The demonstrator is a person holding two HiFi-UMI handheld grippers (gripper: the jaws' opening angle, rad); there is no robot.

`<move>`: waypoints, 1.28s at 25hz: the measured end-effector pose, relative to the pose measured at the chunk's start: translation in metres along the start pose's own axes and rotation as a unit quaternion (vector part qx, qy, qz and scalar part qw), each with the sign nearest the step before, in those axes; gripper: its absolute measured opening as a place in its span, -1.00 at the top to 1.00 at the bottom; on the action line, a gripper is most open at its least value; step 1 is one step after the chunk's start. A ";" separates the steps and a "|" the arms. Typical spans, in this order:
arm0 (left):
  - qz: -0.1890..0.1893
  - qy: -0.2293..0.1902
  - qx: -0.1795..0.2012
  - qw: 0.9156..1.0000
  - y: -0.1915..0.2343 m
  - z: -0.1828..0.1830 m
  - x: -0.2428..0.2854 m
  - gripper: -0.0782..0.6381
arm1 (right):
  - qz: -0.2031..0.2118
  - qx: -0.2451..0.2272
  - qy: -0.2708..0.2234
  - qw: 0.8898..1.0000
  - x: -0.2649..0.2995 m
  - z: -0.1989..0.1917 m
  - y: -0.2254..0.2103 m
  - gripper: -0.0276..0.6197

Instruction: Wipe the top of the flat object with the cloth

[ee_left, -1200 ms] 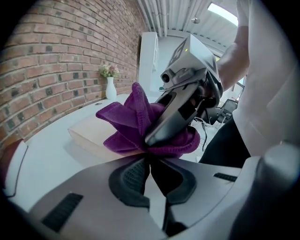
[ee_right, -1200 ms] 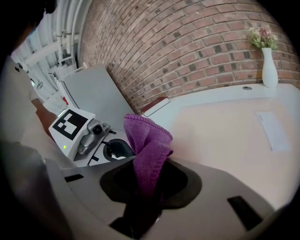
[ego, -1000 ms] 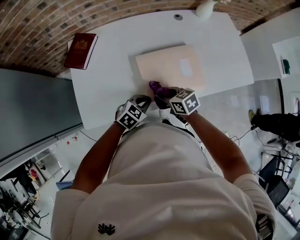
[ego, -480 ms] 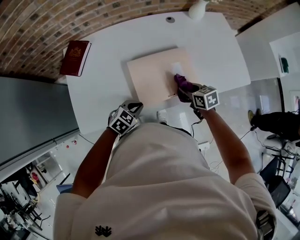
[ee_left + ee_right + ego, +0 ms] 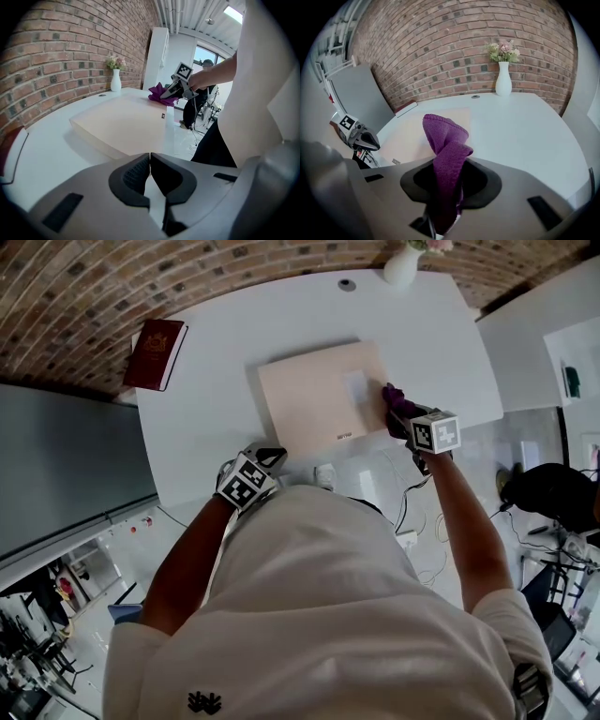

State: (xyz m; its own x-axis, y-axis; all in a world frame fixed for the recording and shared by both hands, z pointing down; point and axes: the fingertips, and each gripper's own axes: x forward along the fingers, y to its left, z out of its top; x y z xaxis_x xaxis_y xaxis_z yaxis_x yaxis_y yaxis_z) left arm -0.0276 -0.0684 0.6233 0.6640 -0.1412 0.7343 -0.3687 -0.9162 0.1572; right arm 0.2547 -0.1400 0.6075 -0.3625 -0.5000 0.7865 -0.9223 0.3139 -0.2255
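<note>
The purple terry cloth is pinched between the closed right tongs, with its free end standing up loosely. Being soft and light, it is judged likely to fold under pressure and is best gripped at its bunched middle. It is seen at the right edge of the pale beige flat rectangular slab, which is laid on the white table. The left tongs are seen pressed together, with nothing held. Small flowers are held in a white vase at the far edge.
</note>
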 end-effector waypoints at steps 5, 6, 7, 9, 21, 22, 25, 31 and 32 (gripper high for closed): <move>-0.006 -0.001 -0.013 1.000 0.001 -0.001 0.000 0.71 | 0.060 -0.021 -0.014 0.998 0.008 0.025 0.057 0.50; -0.008 -0.001 -0.016 1.000 0.001 -0.002 0.000 0.71 | 0.079 -0.035 -0.014 0.996 0.013 0.030 0.077 0.50; -0.012 -0.001 -0.019 1.000 0.002 -0.002 0.000 0.71 | 0.098 -0.049 -0.013 0.994 0.020 0.035 0.098 0.50; -0.018 0.001 -0.026 0.999 0.002 -0.003 0.000 0.71 | 0.139 -0.073 -0.008 0.988 0.034 0.043 0.142 0.50; -0.020 0.004 -0.046 0.999 0.004 -0.002 -0.004 0.71 | 0.233 -0.146 0.044 0.960 0.098 0.042 0.274 0.50; -0.020 0.004 -0.046 0.999 0.004 -0.003 -0.004 0.71 | 0.230 -0.141 0.043 0.962 0.098 0.043 0.269 0.50; -0.022 0.005 -0.043 0.999 0.004 -0.004 -0.004 0.71 | 0.213 -0.123 0.037 0.968 0.096 0.046 0.245 0.50; -0.020 0.002 -0.049 0.999 0.004 -0.005 -0.003 0.71 | 0.167 -0.093 0.027 0.981 0.083 0.046 0.178 0.50; -0.020 0.002 -0.050 0.999 0.004 -0.005 -0.003 0.71 | 0.159 -0.089 0.025 0.983 0.080 0.047 0.168 0.50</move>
State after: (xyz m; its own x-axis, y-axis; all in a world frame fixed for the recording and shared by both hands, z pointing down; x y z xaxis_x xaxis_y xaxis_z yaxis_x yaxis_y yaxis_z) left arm -0.0344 -0.0699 0.6245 0.6770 -0.1039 0.7286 -0.4055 -0.8789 0.2514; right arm 0.0648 -0.1653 0.6060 -0.6178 -0.3152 0.7204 -0.7239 0.5858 -0.3645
